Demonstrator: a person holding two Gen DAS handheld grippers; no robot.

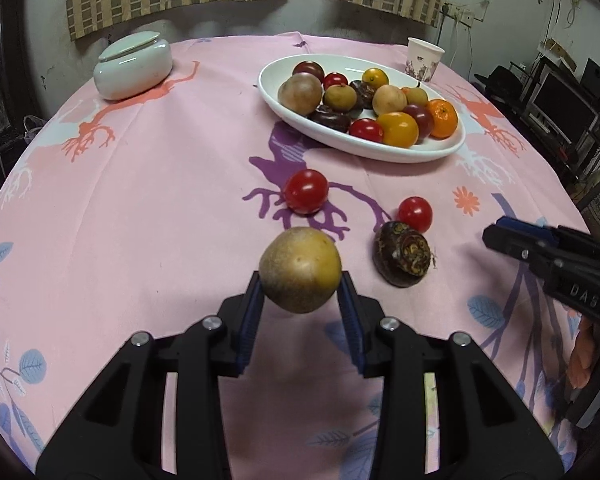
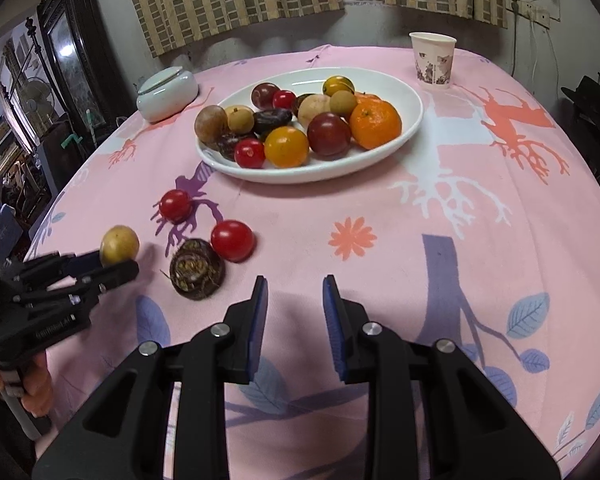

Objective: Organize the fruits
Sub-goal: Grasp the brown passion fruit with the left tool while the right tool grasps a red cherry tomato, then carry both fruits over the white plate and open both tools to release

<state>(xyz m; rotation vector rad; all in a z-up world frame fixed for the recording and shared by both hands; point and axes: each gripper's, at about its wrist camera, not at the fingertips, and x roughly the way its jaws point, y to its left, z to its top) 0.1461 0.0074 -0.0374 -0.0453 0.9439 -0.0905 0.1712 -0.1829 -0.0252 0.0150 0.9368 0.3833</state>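
Now the left gripper [image 1: 300, 292] is clamped on the tan fruit [image 1: 300, 269] near the white plate [image 1: 440, 152]; the round fruit could slip out, while the right gripper [image 2: 295, 300] is closed on nothing.

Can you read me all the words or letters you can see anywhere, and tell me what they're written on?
"DAS": raised letters on the side of the right gripper, the rest cut off.
Raised lettering on the side of the left gripper: too small and blurred to read.
Paper cup: printed pictures only, no words readable.
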